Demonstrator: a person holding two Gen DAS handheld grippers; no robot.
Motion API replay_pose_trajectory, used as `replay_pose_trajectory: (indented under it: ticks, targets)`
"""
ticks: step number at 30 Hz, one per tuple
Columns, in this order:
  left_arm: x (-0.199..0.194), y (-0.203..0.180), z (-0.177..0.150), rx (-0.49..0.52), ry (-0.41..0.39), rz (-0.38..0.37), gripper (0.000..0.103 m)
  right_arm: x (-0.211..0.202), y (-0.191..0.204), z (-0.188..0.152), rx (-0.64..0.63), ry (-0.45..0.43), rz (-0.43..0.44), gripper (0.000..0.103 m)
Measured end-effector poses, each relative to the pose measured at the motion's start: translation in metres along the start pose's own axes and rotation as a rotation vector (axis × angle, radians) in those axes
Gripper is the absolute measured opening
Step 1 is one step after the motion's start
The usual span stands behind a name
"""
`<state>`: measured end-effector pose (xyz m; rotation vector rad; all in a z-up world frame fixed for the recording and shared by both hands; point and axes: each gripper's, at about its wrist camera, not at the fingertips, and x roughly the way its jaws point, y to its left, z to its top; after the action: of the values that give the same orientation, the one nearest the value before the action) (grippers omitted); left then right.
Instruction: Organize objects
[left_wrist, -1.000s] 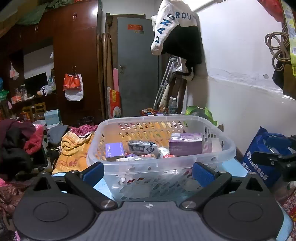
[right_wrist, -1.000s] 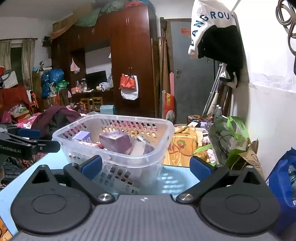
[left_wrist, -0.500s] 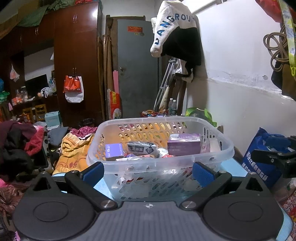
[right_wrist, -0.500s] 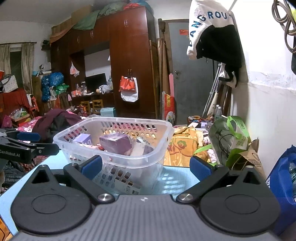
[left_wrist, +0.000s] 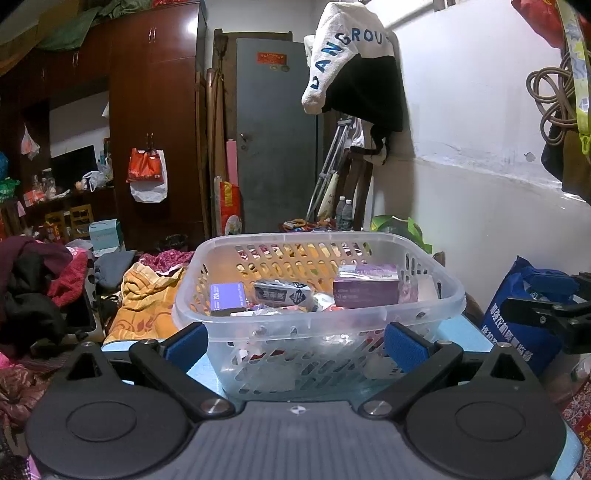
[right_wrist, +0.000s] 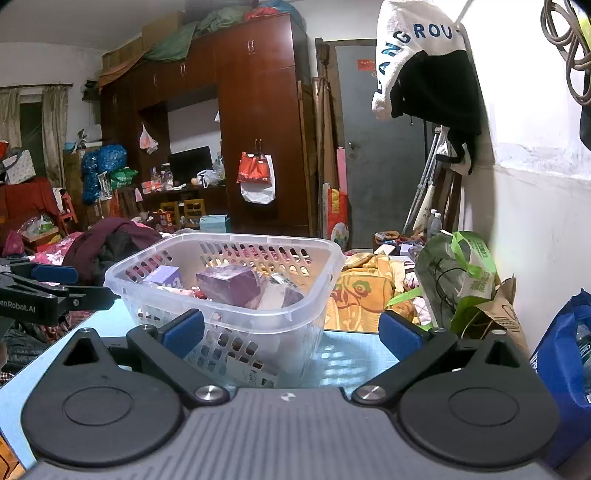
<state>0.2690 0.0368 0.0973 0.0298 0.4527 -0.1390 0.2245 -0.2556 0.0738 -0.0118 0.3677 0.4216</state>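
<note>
A clear perforated plastic basket (left_wrist: 447, 295) stands on a light blue table (left_wrist: 458, 334). In it lie a dark purple box (left_wrist: 365, 290), a small lilac box (left_wrist: 227, 295) and a dark packet (left_wrist: 282, 293). My left gripper (left_wrist: 293, 341) is open and empty, just in front of the basket's near wall. My right gripper (right_wrist: 291, 330) is open and empty, facing the basket (right_wrist: 221, 317) from its right corner. The purple box (right_wrist: 229, 282) shows there too. Each gripper appears in the other's view, the right (left_wrist: 554, 314) and the left (right_wrist: 44, 291).
A blue bag (left_wrist: 524, 321) stands right of the table against the white wall. A green bag (right_wrist: 461, 273) and a paper bag (right_wrist: 498, 317) sit behind the table. An orange blanket (left_wrist: 144, 306) and piled clothes (left_wrist: 33, 288) lie left.
Both grippers have drawn back slightly from the basket and stay open. The basket has not moved.
</note>
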Motion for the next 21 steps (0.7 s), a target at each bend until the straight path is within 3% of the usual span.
replay_pose_trajectory:
  ticks: [21]
  targets:
    - [0.0032,0.0012,-0.0022,-0.006,0.007,0.003,0.102,-0.0008,-0.0028,-0.0027,-0.004,-0.005,0.004,0.103]
